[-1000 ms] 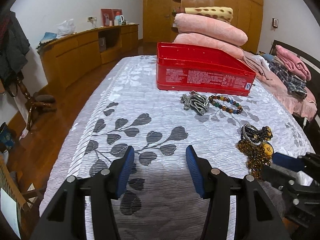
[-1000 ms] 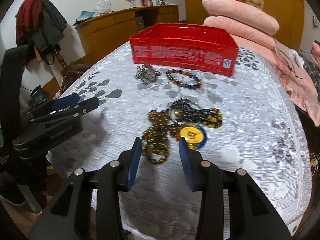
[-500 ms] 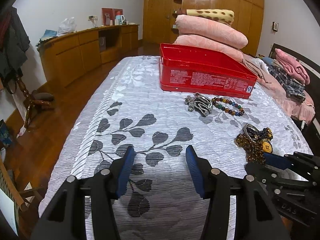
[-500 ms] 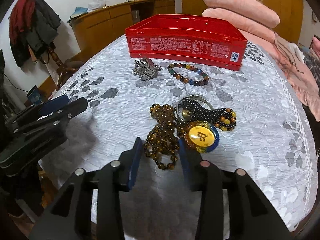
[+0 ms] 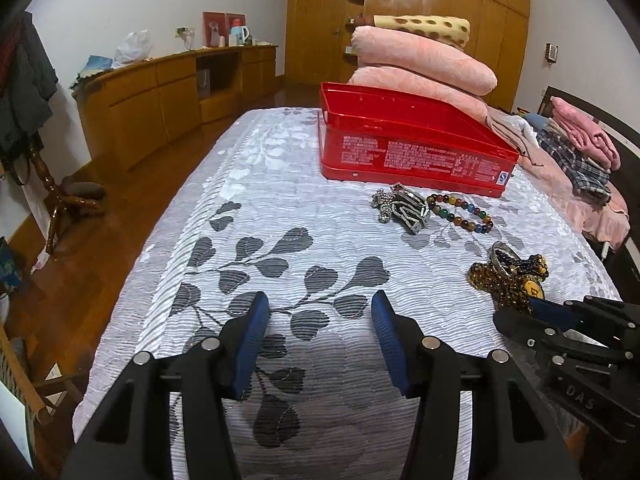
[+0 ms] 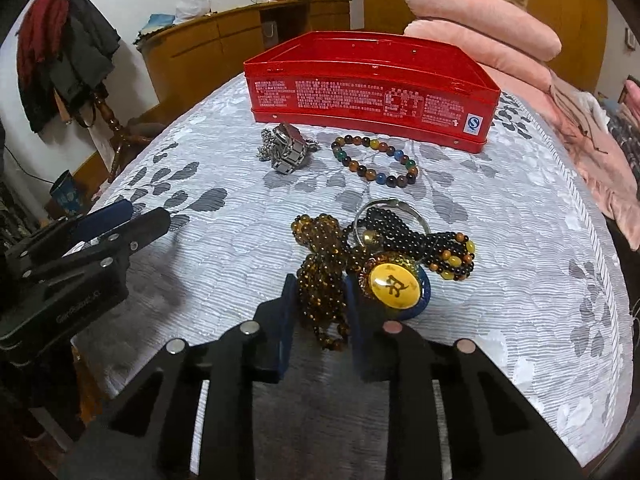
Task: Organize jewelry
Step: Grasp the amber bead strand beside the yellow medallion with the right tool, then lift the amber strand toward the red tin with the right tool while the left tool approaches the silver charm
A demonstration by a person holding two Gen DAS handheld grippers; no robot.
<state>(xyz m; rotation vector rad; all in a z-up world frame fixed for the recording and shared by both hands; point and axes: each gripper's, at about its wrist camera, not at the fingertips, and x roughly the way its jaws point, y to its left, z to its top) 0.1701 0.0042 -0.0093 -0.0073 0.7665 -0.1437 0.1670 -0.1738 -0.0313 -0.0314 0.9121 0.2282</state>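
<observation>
A red tin box (image 6: 372, 84) stands open on the bed; it also shows in the left wrist view (image 5: 412, 148). In front of it lie a silver chain bundle (image 6: 286, 150) and a multicoloured bead bracelet (image 6: 376, 160). Nearer lies a heap: a brown bead necklace (image 6: 322, 276), a yellow and blue pendant (image 6: 394, 286), black beads and a silver bangle (image 6: 394, 206). My right gripper (image 6: 320, 300) straddles the brown necklace, jaws narrowed around it but still apart. My left gripper (image 5: 318, 320) is open and empty over the bedspread, left of the heap (image 5: 506, 280).
The bed (image 5: 260, 184) has a grey leaf-pattern spread. Folded pink blankets (image 5: 420, 64) are stacked behind the box. Clothes (image 5: 580, 148) lie at the right. A wooden cabinet (image 5: 168, 92) and a coat stand (image 6: 64, 60) stand off the left edge.
My right gripper has moved forward and down onto the heap, and its jaws have narrowed around the brown bead necklace. The left gripper has shifted only slightly.
</observation>
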